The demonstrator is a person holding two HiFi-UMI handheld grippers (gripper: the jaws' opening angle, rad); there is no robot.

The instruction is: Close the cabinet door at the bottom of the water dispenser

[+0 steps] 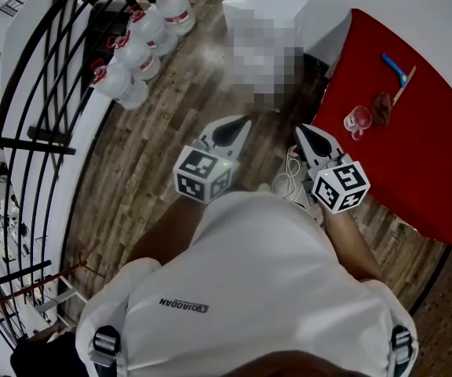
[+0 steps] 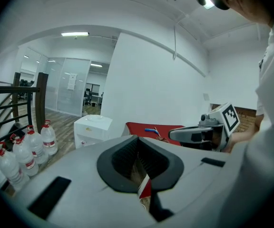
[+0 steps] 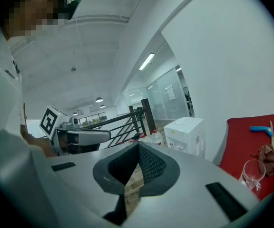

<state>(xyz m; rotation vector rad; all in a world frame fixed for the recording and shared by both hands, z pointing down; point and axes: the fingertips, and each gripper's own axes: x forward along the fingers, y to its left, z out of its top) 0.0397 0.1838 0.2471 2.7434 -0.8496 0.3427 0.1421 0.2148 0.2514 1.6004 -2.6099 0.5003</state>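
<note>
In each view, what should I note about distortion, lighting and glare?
Head view: strong fisheye bends the black railing, and a pale glare spot lies on the wooden floor. Left gripper view: dark rounded corners, one bright ceiling lamp. Right gripper view: the same dark corners, with even light on the white wall.

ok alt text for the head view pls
Seen from above, a person in a white shirt holds the left gripper and right gripper, both shut, pointed at a white dispenser on a wood floor. Bottles sit by a railing at upper left; a red table with a glass is at right.
</note>
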